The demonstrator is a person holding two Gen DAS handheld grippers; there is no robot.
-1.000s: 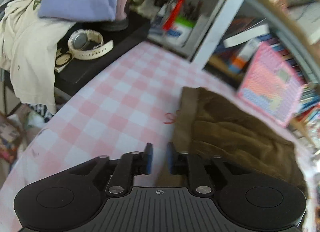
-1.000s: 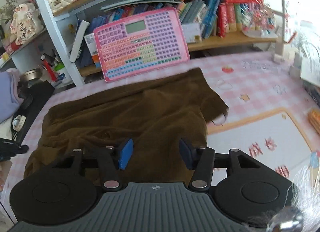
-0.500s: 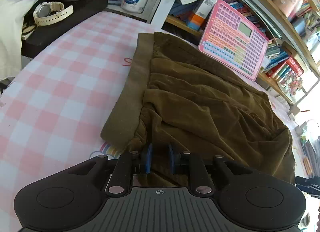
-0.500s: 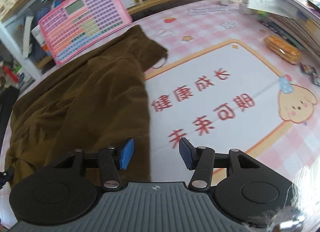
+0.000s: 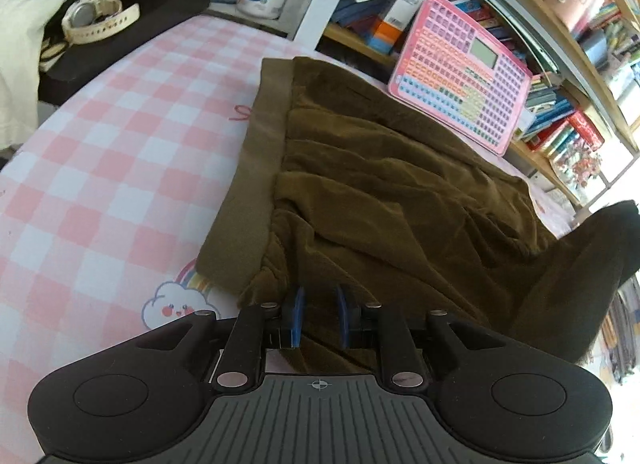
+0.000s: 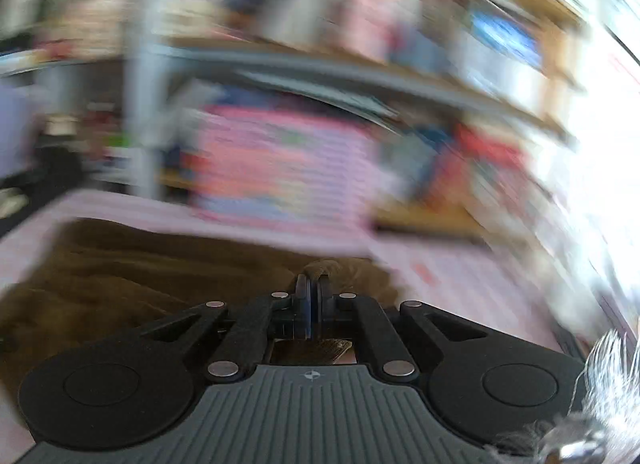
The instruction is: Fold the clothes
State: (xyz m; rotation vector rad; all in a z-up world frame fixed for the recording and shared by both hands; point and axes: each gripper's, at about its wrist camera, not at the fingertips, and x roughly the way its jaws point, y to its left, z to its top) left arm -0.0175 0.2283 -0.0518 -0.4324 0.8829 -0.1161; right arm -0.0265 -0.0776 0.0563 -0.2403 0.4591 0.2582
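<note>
While blurred, right gripper (image 6: pixel 313 298) apparently pinches brown garment (image 5: pixel 384 184).

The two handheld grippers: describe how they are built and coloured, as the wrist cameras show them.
Both look alike. The left gripper has a black ribbed body with a small crosshair mark at its centre, a round black disc at each side, and two black linkage arms with silver rivets that end in blue pads. The right gripper shows the same ribbed body, discs, rivets and blue pads. No cables, hands or sleeves are in view.
</note>
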